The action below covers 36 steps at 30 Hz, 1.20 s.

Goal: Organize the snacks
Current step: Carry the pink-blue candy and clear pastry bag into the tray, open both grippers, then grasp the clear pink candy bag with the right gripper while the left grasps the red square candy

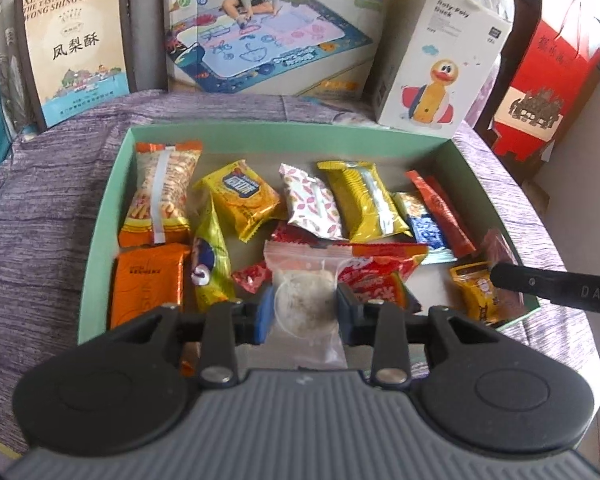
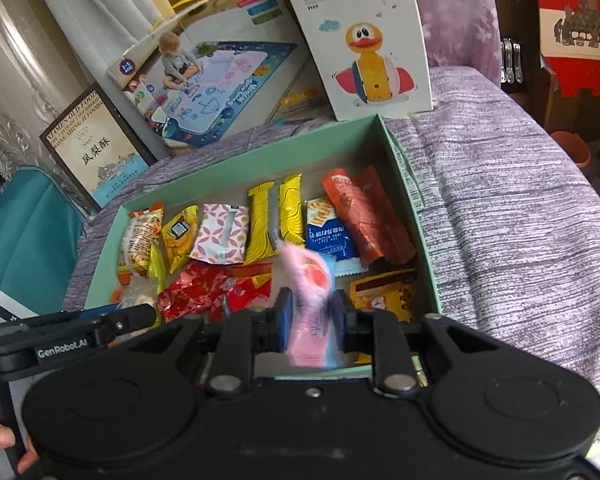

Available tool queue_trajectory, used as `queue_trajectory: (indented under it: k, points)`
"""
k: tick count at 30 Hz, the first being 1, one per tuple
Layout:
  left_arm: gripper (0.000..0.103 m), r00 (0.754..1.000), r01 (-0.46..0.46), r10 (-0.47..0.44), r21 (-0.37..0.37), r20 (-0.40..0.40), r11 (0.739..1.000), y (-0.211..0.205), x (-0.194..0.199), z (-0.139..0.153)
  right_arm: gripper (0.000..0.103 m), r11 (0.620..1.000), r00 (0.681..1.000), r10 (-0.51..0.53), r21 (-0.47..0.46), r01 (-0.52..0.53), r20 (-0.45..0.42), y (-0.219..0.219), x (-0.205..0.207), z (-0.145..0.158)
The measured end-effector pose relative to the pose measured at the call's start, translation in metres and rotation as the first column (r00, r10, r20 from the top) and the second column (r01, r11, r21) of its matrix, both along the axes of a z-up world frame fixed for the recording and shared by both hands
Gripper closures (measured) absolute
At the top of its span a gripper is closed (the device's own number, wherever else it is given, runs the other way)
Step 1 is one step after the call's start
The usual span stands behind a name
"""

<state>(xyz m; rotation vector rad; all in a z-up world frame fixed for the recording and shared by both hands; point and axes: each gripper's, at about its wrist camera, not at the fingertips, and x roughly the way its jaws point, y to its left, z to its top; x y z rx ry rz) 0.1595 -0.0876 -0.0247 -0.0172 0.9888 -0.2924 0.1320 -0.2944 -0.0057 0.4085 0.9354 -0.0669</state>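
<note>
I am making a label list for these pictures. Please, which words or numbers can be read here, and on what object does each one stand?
"XIAMEN OLD FOOD / THE TASTE OF CHILDHOOD / WONG SHING JI FOODS" and "凤梨酥": brown-framed box.
"Roly-Poly Duck": white duck box.
"GenRobot.AI": left gripper's arm, in the right wrist view.
"DAS": right gripper's arm, cut off.
Snack wrappers, play-mat box, red box: too blurred or small.

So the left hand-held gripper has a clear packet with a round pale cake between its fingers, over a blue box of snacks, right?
Not quite: the box is pale green, not blue, as the left wrist view shows. The rest stands: the left hand-held gripper has the clear packet with a round pale cake between its fingers, over the snacks.
</note>
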Motion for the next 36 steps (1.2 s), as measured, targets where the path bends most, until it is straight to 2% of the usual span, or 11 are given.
queue_trajectory:
  k: [1,2,3,4,5,13,22,29,36]
  points:
    - [0.055,1.000,-0.010,0.010,0.015,0.009,1.000,0.000,0.000,-0.001,0.059,1.000,1.000,-0.003,0.005,0.003,0.001,-0.001,0.001,-0.001]
    - [0.031,1.000,-0.018,0.018,0.025,0.018,1.000,0.000,0.001,0.000,0.030,1.000,1.000,-0.010,0.009,0.010,0.003,-0.001,0.001,-0.001]
    - [0.011,0.999,-0.029,0.028,0.034,0.034,0.999,0.000,0.000,0.001,0.004,1.000,1.000,-0.020,0.010,0.020,0.012,-0.002,0.000,0.000]
    - [0.004,0.998,-0.039,0.036,0.044,0.052,0.998,0.000,-0.001,0.003,0.000,1.000,0.999,-0.031,0.007,0.030,0.027,-0.002,-0.002,0.002]
    - [0.000,0.997,-0.045,0.042,0.052,0.066,0.998,0.001,-0.003,0.005,0.000,0.999,0.998,-0.038,-0.002,0.038,0.043,-0.002,-0.004,0.004]
    - [0.000,0.997,-0.065,0.063,0.045,0.037,0.997,0.007,-0.010,0.009,0.000,0.999,0.998,-0.044,-0.005,0.044,0.038,-0.003,-0.013,0.008]
    - [0.000,0.998,-0.059,0.057,0.051,0.035,0.997,0.013,-0.036,0.014,0.000,0.999,0.997,-0.051,0.015,0.051,0.054,0.000,-0.037,0.019]
    - [0.000,0.998,-0.052,0.054,0.085,-0.018,0.995,0.018,-0.066,-0.005,0.000,0.999,0.998,-0.040,0.035,0.039,0.044,0.007,-0.059,0.014]
    - [0.000,0.994,-0.020,0.032,0.114,-0.103,0.993,0.016,-0.096,-0.034,0.000,0.997,1.000,-0.015,0.080,0.017,-0.019,0.019,-0.081,-0.014]
